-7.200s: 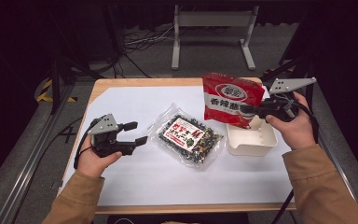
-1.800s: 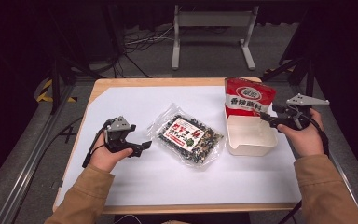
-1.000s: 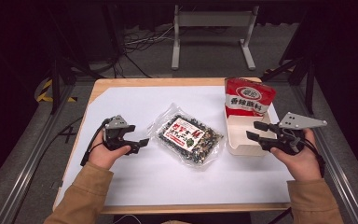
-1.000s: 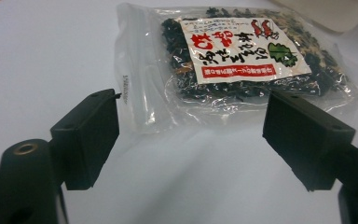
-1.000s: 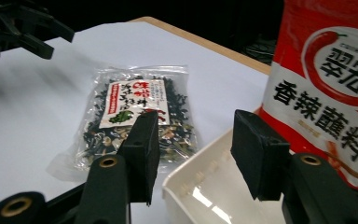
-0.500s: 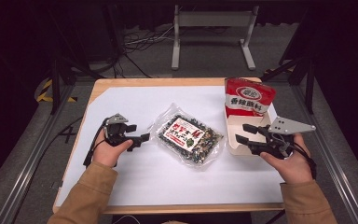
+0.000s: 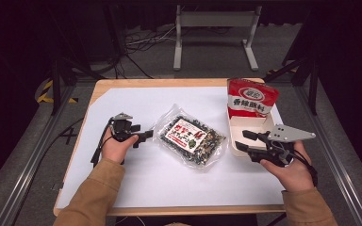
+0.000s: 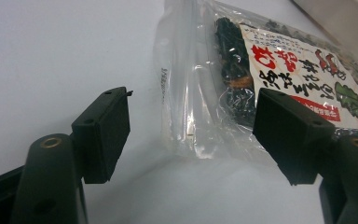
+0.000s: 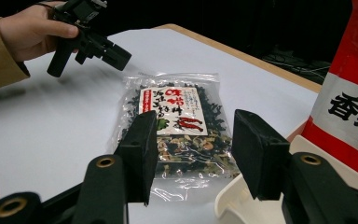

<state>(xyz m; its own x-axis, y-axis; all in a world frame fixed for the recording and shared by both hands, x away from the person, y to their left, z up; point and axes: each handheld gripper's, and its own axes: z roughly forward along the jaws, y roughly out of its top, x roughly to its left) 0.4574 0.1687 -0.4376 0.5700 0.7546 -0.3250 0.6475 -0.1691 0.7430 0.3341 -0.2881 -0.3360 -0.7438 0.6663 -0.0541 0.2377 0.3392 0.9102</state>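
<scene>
Clear snack bag [image 7: 191,140] lies at frame centre on a white sheet [image 7: 122,103] covering a wooden table [image 7: 169,83]; dark floor, cables and a metal stand beyond. Left gripper [image 7: 141,136] and right gripper [image 7: 245,141]: both 2-jaw tools agape, holding nothing.

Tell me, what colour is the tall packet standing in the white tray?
Red tall packet, white band, black writing; clearest in the high view.

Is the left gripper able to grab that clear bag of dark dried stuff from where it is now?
Probably yes: the left gripper is open, right beside the clear bag's near edge, with only bare table between them.
</scene>
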